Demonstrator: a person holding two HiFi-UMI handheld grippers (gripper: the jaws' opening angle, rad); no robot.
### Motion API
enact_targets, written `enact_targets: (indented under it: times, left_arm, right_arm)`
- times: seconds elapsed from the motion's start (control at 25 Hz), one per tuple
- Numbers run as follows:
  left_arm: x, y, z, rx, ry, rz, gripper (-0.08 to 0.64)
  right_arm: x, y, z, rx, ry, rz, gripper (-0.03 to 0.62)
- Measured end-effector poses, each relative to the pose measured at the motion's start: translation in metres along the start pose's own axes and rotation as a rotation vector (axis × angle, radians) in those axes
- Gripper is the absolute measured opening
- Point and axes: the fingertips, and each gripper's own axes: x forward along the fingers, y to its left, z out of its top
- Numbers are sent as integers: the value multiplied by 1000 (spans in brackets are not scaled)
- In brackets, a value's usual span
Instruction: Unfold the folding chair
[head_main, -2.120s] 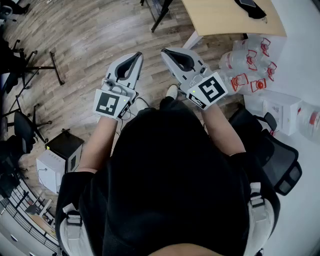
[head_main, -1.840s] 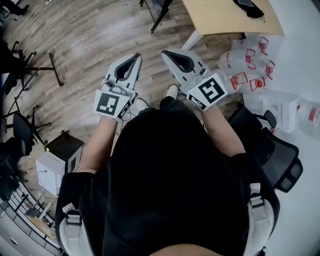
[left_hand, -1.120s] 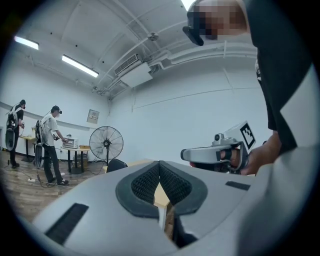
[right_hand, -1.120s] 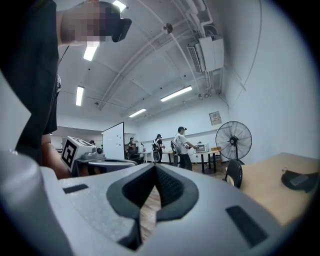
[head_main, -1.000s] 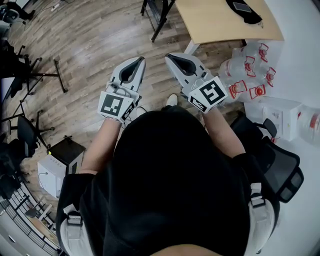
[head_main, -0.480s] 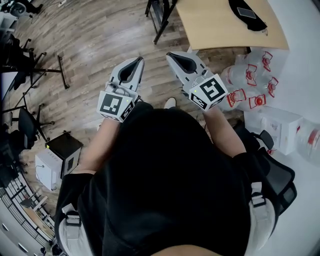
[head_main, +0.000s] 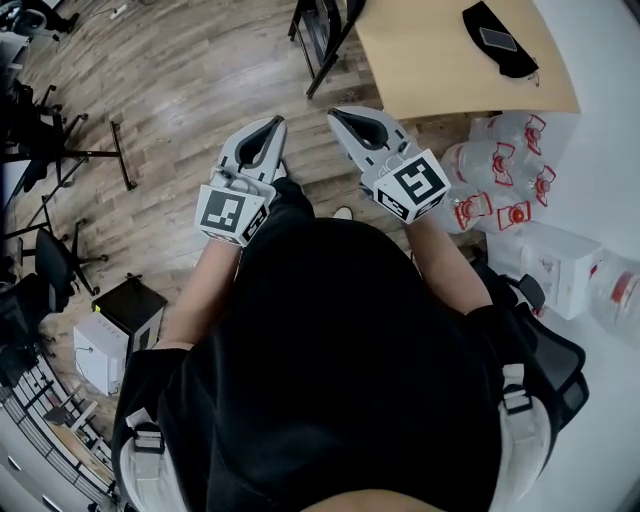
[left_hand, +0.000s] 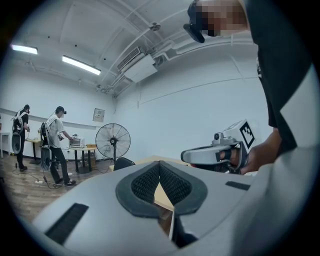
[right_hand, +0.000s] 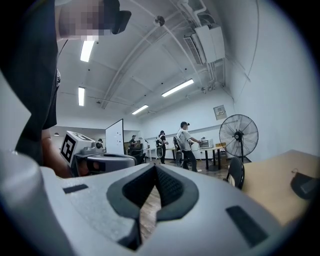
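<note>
The person is carrying the left gripper (head_main: 274, 121) and right gripper (head_main: 334, 112) with fingers pressed together, pinching nothing. Ahead of the fingertips, what looks like the folding chair (head_main: 322, 35) is standing beside the table (head_main: 440, 60). It is likely stiff and fairly light, best gripped by its frame tubes.

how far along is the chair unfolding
Nothing looks done. In hand: nothing; the left gripper and right gripper are both shut and empty, held above the floor. Left: everything, from reaching a chair, perhaps the dark frame beside the table, to opening it.
</note>
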Motion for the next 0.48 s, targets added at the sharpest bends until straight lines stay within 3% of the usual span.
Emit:
enact_targets:
  times: [0.48]
  left_arm:
    - [67,184,13,-42,-24,-87,-6]
  right_arm:
    - [169,-71,20,20,56,-83,2]
